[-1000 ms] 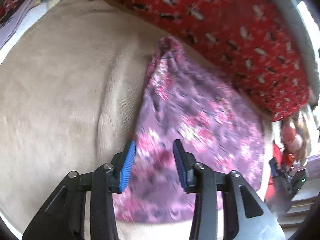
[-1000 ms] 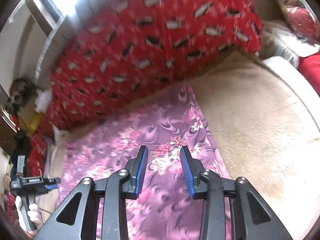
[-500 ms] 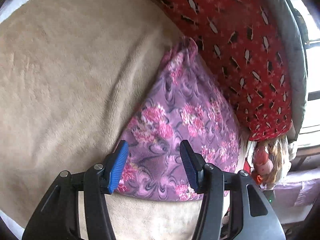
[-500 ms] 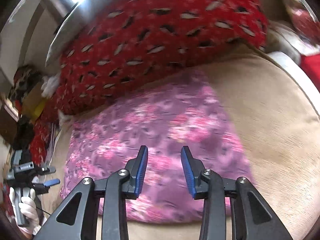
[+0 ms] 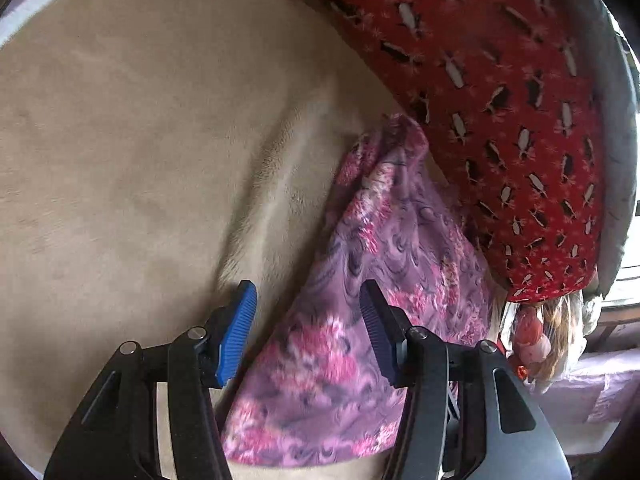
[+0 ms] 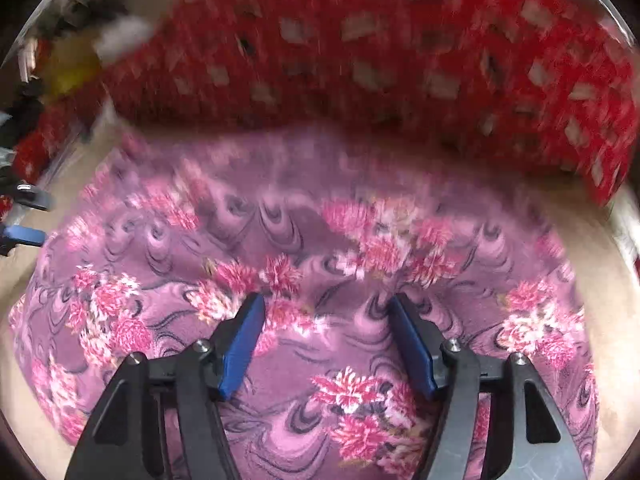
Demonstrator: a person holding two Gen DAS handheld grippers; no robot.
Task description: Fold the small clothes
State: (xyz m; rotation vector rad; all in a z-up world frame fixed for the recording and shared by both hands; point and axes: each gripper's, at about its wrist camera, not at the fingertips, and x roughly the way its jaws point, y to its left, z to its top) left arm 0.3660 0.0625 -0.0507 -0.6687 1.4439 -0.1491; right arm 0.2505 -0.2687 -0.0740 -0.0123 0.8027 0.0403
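A purple garment with pink flowers lies spread on a beige plush surface. My left gripper is open and empty, above the garment's left edge, with one finger over the beige surface. In the right wrist view the garment fills the lower half of the frame. My right gripper is open and empty, close above the garment's middle. The left gripper's blue tips show at that view's far left edge.
A red patterned cushion lies along the garment's far edge; it also shows blurred in the right wrist view. A doll with brown hair sits past the cushion's end. Assorted clutter lies at the upper left.
My left gripper moved left to the garment's edge and opened wider. My right gripper dropped closer over the garment's middle and opened wider. The right view is now motion-blurred.
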